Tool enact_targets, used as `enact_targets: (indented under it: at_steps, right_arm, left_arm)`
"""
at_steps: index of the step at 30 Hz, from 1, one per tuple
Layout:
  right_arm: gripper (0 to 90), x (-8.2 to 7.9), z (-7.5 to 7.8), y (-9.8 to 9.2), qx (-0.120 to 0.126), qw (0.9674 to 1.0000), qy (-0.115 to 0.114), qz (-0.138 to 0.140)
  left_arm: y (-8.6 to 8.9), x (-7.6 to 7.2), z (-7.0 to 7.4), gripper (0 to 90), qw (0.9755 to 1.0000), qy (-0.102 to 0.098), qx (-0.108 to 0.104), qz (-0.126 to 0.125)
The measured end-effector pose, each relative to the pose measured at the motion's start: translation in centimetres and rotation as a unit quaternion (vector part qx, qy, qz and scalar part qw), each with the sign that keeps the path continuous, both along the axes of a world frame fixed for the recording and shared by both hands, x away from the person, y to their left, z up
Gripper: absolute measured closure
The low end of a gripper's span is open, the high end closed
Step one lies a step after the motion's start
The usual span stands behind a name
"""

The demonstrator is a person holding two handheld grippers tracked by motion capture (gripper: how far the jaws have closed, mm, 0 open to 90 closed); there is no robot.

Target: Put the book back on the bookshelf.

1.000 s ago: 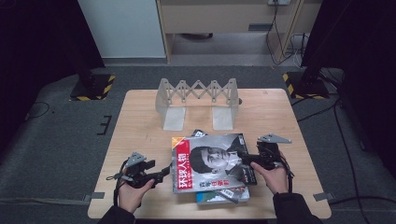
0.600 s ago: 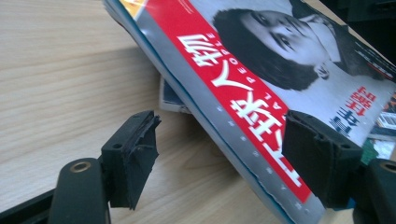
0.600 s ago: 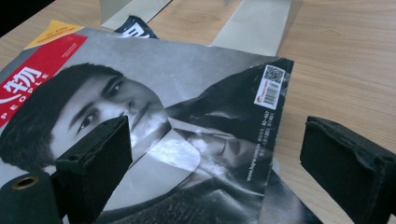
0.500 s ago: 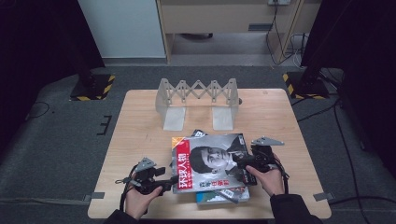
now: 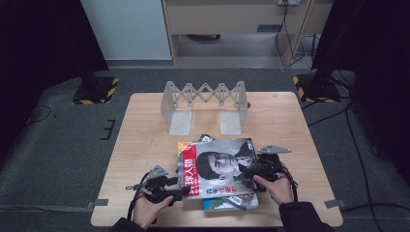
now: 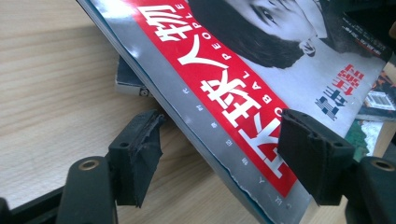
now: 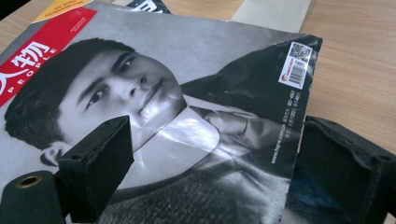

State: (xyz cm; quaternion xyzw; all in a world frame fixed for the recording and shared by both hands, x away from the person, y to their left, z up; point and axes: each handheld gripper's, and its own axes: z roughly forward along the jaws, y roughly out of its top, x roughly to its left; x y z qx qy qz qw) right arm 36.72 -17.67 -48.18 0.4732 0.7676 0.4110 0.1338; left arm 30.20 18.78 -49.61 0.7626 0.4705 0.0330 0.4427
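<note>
A magazine (image 5: 215, 164) with a red title strip and a black-and-white portrait cover lies on top of other magazines at the table's near middle. My left gripper (image 5: 185, 190) is at its left edge. In the left gripper view the spine edge (image 6: 219, 154) runs between the two jaws of the left gripper (image 6: 224, 135); they have just been closing, with a gap still showing. My right gripper (image 5: 247, 175) is at the magazine's right edge. In the right gripper view the cover (image 7: 187, 93) spreads between the wide-apart jaws of that gripper (image 7: 217, 135).
A grey accordion-style rack (image 5: 205, 96) with two flat feet stands at the back of the wooden table (image 5: 145, 140). More magazines (image 5: 227, 204) stick out under the top one near the front edge. Black stands with striped bases flank the table on the floor.
My left gripper has moved right and slightly nearer, from beside the magazine to around its left edge. The right gripper and the magazine have stayed put.
</note>
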Motion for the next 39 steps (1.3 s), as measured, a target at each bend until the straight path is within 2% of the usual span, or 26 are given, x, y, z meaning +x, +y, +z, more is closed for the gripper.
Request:
enact_targets:
  at_steps: [3,8,15,21,24,25,30,32,36,39]
  right_arm:
    - [9.8,-0.1,-0.2,0.1,-0.003,1.0,0.004,0.001]
    - [9.0,-0.1,-0.4,0.2,-0.01,0.9999,0.004,0.003]
    - [8.7,0.0,-0.6,0.3,-0.014,0.9999,0.005,0.003]
    - [7.1,0.0,-0.8,0.5,-0.021,0.9998,0.003,0.006]
    - [7.2,0.0,-0.9,0.6,-0.026,0.9996,0.0,0.006]
    - [7.4,0.0,-1.0,0.6,-0.025,0.9997,0.0,0.005]
    - [7.4,0.0,-1.2,0.6,-0.021,0.9998,-0.002,0.002]
    - [7.4,0.0,-1.2,0.5,-0.019,0.9998,-0.003,0.002]
    - [7.1,0.0,-1.2,0.6,-0.015,0.9999,-0.001,-0.001]
    - [7.2,0.0,-1.3,0.5,-0.015,0.9999,-0.003,-0.001]
  left_arm:
    - [-0.3,0.1,-0.3,28.4,0.9998,0.01,-0.014,-0.003]
    - [-0.7,0.2,-0.5,27.0,0.9996,0.016,-0.022,-0.013]
    - [-1.2,0.8,-1.0,23.8,0.9979,0.039,-0.045,-0.026]
    - [-1.3,1.3,-1.2,22.8,0.9967,0.045,-0.053,-0.041]
    - [-1.2,1.1,-0.7,27.5,0.9972,0.037,-0.049,-0.044]
    - [-1.1,1.0,-0.5,30.0,0.997,0.041,-0.049,-0.044]
    - [-0.6,0.5,0.7,45.7,0.9952,0.025,-0.087,-0.037]
    - [-0.6,0.5,1.0,48.2,0.9952,0.02,-0.089,-0.036]
    - [-0.9,1.3,0.8,53.1,0.9927,0.039,-0.109,-0.032]
    - [-1.1,1.9,0.7,56.9,0.9917,0.048,-0.115,-0.033]
